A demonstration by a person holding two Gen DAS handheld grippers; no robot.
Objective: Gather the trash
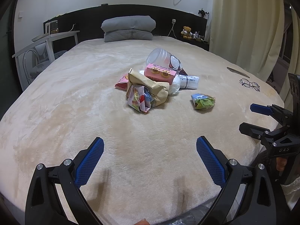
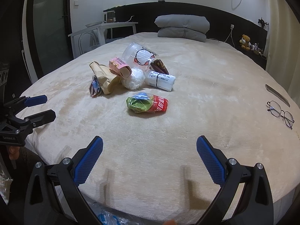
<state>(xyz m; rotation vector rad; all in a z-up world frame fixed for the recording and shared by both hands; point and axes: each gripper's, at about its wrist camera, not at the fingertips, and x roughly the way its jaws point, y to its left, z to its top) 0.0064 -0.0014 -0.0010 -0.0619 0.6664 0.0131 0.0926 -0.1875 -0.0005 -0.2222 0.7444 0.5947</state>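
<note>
Left claw (image 1: 150,159) spread wide, nothing between its blue pads, hanging over the near edge of the bed (image 1: 75,97). Right claw (image 2: 150,157) just as wide, just as empty, tilted down beside it. The trash pile (image 1: 150,82) sits mid-bed, well ahead of both claws: brown paper bag (image 1: 150,86), pink box (image 1: 160,73), clear plastic cup (image 1: 161,57). A green snack wrapper (image 2: 147,103) lies apart, nearer the right claw. Glasses (image 2: 281,113) rest far right.

Black gripper (image 1: 150,161) frames — blue ribbed pads, silver screws
</note>
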